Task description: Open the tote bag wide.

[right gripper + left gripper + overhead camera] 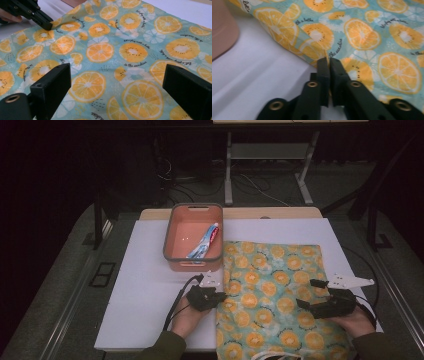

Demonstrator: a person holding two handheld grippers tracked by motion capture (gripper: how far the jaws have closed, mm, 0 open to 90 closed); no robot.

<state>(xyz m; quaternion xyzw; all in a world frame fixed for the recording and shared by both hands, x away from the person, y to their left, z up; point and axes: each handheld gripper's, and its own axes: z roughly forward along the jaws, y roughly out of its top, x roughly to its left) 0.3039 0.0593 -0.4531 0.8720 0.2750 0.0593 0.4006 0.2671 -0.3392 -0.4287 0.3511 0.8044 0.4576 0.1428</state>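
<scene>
A teal cloth (272, 285) printed with orange slices lies flat on the right half of the white tabletop (145, 285). My left gripper (222, 296) is at the cloth's left edge, and in the left gripper view (329, 62) its jaws are shut together on that edge. In the right gripper view the left gripper (47, 25) pinches a slightly raised fold of the cloth (112, 37). My right gripper (310, 293) hovers over the cloth's right part with its jaws wide open (117, 72) and nothing between them.
An orange basket with a grey rim (167, 235) stands behind the cloth's left corner and holds a toothpaste tube (205, 243). The basket's wall (222, 30) is close to the left gripper. Cables trail from both grippers. Bag handles show at the cloth's near edge (272, 355).
</scene>
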